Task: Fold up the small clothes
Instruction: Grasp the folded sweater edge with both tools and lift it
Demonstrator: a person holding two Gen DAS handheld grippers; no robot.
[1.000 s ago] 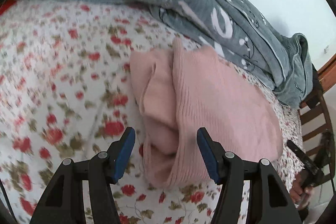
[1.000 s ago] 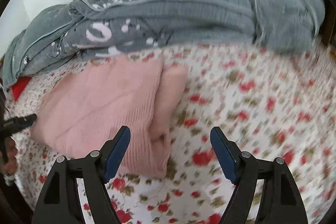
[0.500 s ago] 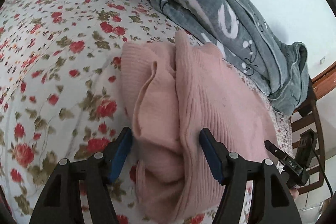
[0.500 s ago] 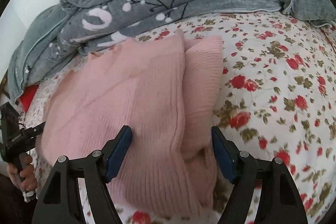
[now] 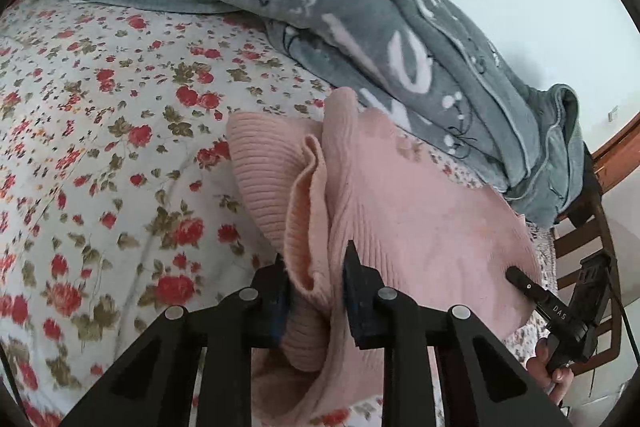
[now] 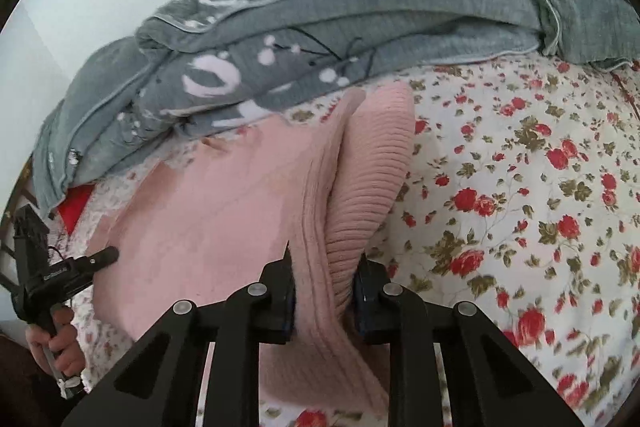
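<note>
A pink ribbed knit garment (image 5: 400, 219) lies folded on the flowered bed sheet (image 5: 100, 167). My left gripper (image 5: 314, 287) is shut on a bunched fold at its near edge. In the right wrist view the same pink garment (image 6: 224, 211) shows, and my right gripper (image 6: 324, 291) is shut on its thick folded edge. Each gripper pinches several layers of knit between its blue pads. The other gripper shows at the far side of the garment in each view: the right one (image 5: 560, 311) and the left one (image 6: 60, 271).
A grey patterned blanket (image 5: 360, 27) is heaped along the back of the bed, touching the garment's far edge; it also shows in the right wrist view (image 6: 360, 19). A wooden chair (image 5: 580, 247) stands past the bed edge. A red item (image 6: 76, 203) peeks from under the blanket.
Both grippers moved forward onto the pink garment and closed from wide open to pinching its near folded edges.
</note>
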